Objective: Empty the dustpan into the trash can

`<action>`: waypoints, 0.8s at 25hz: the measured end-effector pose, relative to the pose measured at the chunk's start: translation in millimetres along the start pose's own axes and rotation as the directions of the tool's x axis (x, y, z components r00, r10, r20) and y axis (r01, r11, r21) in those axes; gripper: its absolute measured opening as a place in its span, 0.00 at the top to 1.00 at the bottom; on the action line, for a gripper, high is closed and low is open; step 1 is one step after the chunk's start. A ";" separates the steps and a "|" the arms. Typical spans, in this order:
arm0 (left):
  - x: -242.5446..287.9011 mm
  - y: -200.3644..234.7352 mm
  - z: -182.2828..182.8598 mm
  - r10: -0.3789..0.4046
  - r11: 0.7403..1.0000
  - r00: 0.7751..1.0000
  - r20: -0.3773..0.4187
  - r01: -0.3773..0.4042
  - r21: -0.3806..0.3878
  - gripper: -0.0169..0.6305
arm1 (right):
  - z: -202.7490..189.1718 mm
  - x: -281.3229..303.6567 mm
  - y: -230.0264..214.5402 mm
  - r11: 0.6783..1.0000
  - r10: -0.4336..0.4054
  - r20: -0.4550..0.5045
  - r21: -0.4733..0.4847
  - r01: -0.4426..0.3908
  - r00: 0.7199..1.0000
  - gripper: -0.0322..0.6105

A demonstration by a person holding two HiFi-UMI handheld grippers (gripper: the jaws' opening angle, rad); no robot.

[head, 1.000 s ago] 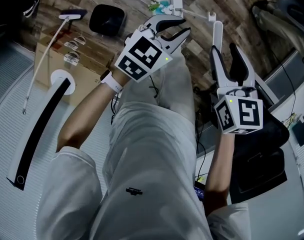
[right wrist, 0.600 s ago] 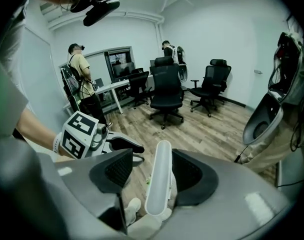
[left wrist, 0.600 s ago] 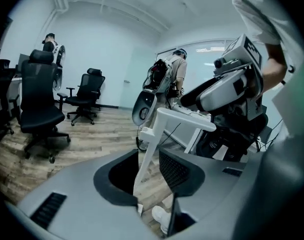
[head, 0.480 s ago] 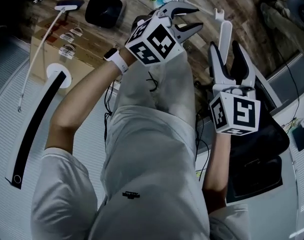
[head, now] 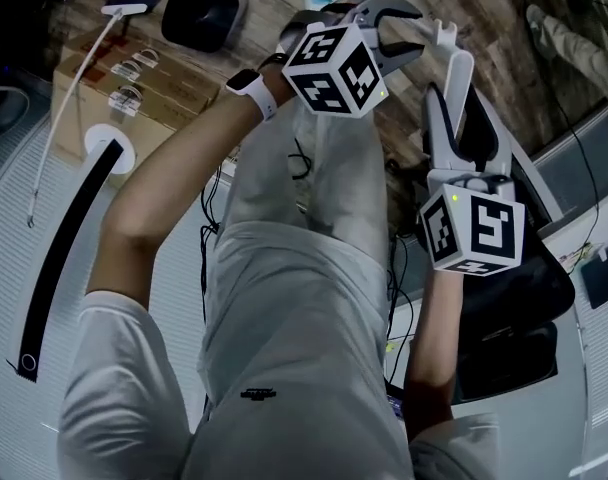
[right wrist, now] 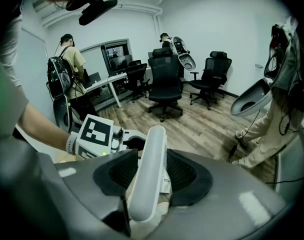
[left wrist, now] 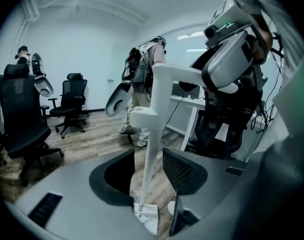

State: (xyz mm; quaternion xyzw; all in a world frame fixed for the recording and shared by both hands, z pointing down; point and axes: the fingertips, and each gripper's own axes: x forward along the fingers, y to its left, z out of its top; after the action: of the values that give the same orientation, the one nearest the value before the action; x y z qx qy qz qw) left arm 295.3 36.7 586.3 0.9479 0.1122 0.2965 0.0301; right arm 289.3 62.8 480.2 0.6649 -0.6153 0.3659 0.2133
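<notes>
Left gripper (left wrist: 149,176): jaws at their widest, having just been opening, and nothing is gripped. A thin white pole (left wrist: 152,144) stands upright in the gap, clear of both pads. Its foot meets a small white base (left wrist: 144,215) on the wood floor (left wrist: 92,139), and its top turns sideways toward the right gripper (right wrist: 152,174). Right gripper: jaws have just been closing, and both pads bear on the dustpan handle (right wrist: 153,149), which runs lengthwise between them. Seen from the head view, the handle rises out of the right jaws, and its hooked tip lies just beside the left jaw tips. The pan itself cannot be made out. Clearance: a trouser leg (head: 304,268) lies directly under the left gripper, and a black chair (head: 529,288) sits below the right gripper, close to its marker cube. A black bin (head: 202,13) stands on open floor at upper left, well apart from both grippers and near a cardboard box (head: 114,93).
</notes>
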 end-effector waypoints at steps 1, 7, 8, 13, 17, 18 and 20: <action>3.8 -0.1 -0.2 -0.003 1.000 1.000 -0.004 0.003 0.015 0.70 | -0.3 1.5 -1.0 1.000 -0.001 -0.004 -0.002 0.001 1.000 0.65; 20.9 -1.3 2.6 -0.035 0.999 0.999 0.003 0.035 0.037 0.72 | -2.3 8.5 -4.1 1.000 -0.005 -0.028 -0.009 0.005 1.000 0.69; 23.2 -2.8 3.5 -0.046 0.998 0.999 0.008 0.046 0.031 0.77 | -2.4 8.6 -4.3 1.000 -0.008 -0.032 -0.021 0.008 0.999 0.69; 29.1 -4.5 5.4 -0.064 0.998 0.998 -0.002 0.064 0.019 0.83 | -0.5 12.1 -8.6 1.000 -0.009 -0.013 0.007 0.009 1.000 0.71; 35.4 -2.2 8.6 -0.075 0.997 0.997 -0.001 0.075 0.014 0.83 | 2.0 12.0 -17.1 0.999 0.008 0.018 0.052 -0.009 1.000 0.72; 35.6 -1.6 8.7 -0.079 0.997 0.997 -0.004 0.079 0.017 0.83 | 2.7 12.4 -17.2 0.998 0.009 0.027 0.059 -0.011 1.000 0.73; 34.8 -0.6 8.2 -0.085 0.996 0.996 -0.009 0.085 0.021 0.83 | 3.1 13.5 -15.7 0.998 0.016 0.029 0.062 -0.018 0.999 0.73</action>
State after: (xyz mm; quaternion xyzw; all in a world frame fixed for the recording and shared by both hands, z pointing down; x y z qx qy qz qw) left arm 327.6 45.3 598.8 0.9414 0.1556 0.2976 0.0322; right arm 305.0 53.9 490.9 0.6711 -0.6122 0.3771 0.1808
